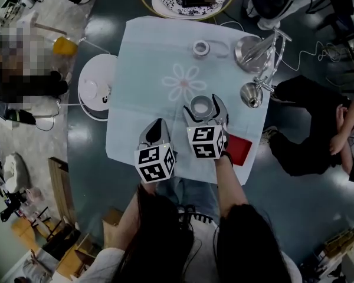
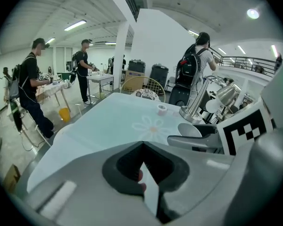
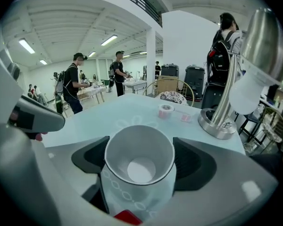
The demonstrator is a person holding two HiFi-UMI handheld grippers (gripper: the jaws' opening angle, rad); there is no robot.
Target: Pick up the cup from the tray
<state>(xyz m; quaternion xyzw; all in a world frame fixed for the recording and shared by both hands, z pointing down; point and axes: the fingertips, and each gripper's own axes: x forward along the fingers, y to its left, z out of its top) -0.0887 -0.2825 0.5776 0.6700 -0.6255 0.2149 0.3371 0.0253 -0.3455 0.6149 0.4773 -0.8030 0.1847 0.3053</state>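
Observation:
A white paper cup [image 1: 200, 105] with a ring pattern sits between the fingers of my right gripper [image 1: 202, 107], which is shut on it. In the right gripper view the cup [image 3: 139, 171] stands upright, mouth up and empty, with the dark pads [image 3: 194, 163] pressed against both sides. The red tray [image 1: 240, 150] lies on the table's near right edge, partly under my right hand. A red sliver [image 3: 127, 217] shows below the cup. My left gripper [image 1: 158, 125] is shut and empty just left of the right one, its tips [image 2: 142, 146] meeting over the cloth.
The table [image 1: 147, 69] has a pale blue cloth with a flower print. A tape roll [image 1: 201, 48] lies at the far side. A steel desk lamp [image 1: 252, 52] stands at the far right. A white stool [image 1: 96, 87] is to the left. People stand around the room.

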